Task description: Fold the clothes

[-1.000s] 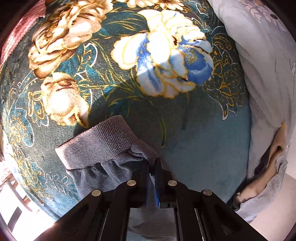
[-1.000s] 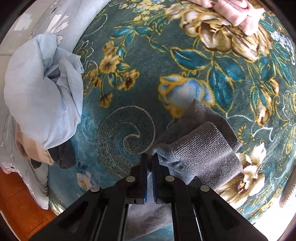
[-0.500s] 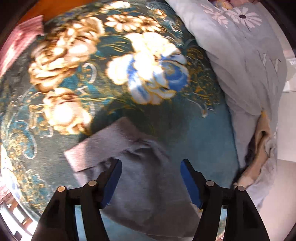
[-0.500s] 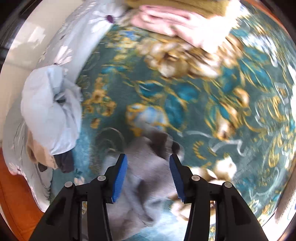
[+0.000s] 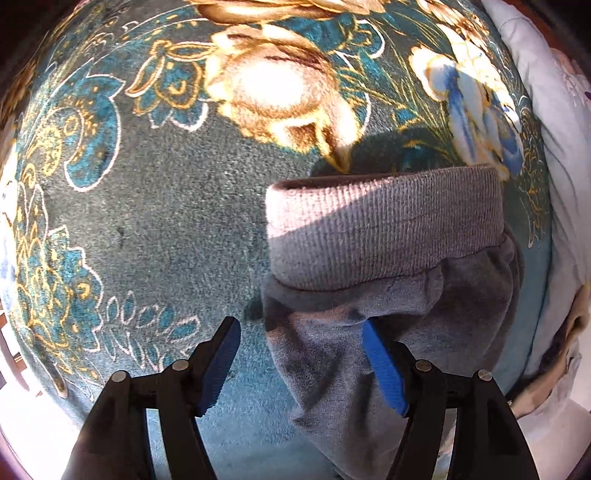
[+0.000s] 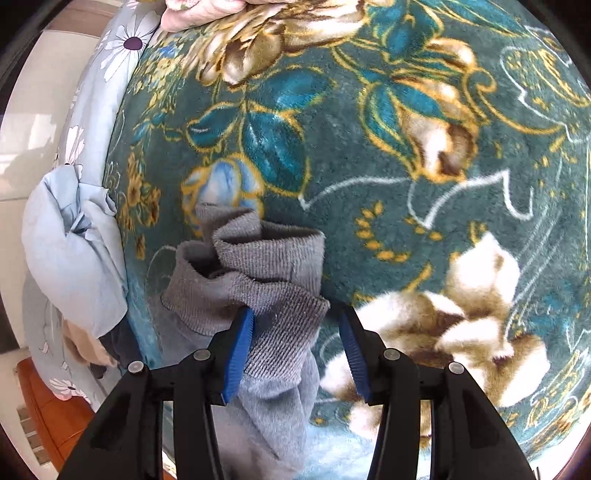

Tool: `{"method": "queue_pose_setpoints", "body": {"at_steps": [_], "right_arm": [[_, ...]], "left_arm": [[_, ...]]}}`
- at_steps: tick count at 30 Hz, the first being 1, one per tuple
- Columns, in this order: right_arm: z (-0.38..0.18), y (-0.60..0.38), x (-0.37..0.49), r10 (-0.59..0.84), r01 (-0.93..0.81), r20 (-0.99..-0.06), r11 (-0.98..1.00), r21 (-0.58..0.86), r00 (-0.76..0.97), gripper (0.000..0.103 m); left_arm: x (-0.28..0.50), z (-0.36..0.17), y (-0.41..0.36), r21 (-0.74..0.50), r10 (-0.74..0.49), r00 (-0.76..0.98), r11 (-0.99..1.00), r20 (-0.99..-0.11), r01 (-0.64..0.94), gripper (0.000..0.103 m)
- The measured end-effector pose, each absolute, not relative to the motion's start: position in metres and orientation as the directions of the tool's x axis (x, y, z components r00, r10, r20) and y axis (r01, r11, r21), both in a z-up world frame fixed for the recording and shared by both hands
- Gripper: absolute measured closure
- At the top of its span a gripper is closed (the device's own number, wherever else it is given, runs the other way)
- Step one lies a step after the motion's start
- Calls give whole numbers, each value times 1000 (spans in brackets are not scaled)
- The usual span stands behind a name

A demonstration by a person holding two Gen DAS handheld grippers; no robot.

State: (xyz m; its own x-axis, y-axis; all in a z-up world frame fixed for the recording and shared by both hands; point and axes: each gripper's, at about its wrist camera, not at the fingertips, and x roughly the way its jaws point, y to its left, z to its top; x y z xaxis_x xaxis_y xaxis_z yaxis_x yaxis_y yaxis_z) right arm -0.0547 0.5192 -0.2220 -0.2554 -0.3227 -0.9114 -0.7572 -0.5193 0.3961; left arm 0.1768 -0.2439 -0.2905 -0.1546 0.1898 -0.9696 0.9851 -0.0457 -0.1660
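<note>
In the left wrist view, the left gripper [image 5: 301, 363] has its fingers spread wide and grips nothing; one blue pad rests against the grey garment [image 5: 373, 302], the other stands over bare blanket beside it. The garment, a soft grey piece with a ribbed cuff [image 5: 384, 229] at its far end, lies on the teal floral blanket [image 5: 155, 206] that covers the bed, toward the bed's edge where a pale blue quilt [image 5: 554, 122] is bunched. Judging by the open fingers and the garment lying slack, the step in hand looks like a re-grasp between folds: the next move would call for closing on the cloth just below the cuff, catching all layers and not the blanket's pile underneath. In the right wrist view, the right gripper [image 6: 295, 354] is likewise open, its fingers straddling the ribbed band [image 6: 280, 321] of the same garment without pinching it; here the cloth is rumpled, two cuffs doubled against each other, so the fold appears far from flat. A crumpled light blue cloth [image 6: 70, 251] sits at the bed's edge just beside the garment, with a beige and a dark item tucked under it, and a pink fabric [image 6: 199, 13] lies at the far edge. The blue heap could crowd any sideways sweep of the garment; the blanket ahead of the gripper is open.
</note>
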Motion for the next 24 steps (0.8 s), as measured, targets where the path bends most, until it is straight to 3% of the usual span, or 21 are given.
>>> {"method": "queue_pose_setpoints", "body": {"at_steps": [3,7,9,10,11,19,24], "right_arm": [[-220,514,-62,-320,-755,-914,-526,391,-250,55],[-209,509,-70,-316,-752,-922,-546,370,-224,81],[-196,506,-75,-310,-732,-923,-572,372,-227,85],[-188,505,-78,-308,-719,-922,-585,377,-233,85],[-180,504,-79,-308,-708,-920,-592,384,-242,86],[-80,527,-69,-318,-612,-868,-616,495,-381,88],[-114,546,-35,-293,-611,-905,-669,424,-308,88]], "left_arm": [[169,-295,-246,-148,184,-139,-38,-973,988,31],[165,-296,-248,-142,188,-142,16,-972,990,33],[159,-291,-249,-147,184,-149,25,-972,989,60],[154,-286,-249,-145,184,-147,25,-972,989,86],[148,-280,-250,-139,178,-140,18,-974,990,91],[115,-160,-272,-331,161,-309,-135,-937,934,96],[149,-153,-269,-345,183,-306,-250,-934,905,95]]}}
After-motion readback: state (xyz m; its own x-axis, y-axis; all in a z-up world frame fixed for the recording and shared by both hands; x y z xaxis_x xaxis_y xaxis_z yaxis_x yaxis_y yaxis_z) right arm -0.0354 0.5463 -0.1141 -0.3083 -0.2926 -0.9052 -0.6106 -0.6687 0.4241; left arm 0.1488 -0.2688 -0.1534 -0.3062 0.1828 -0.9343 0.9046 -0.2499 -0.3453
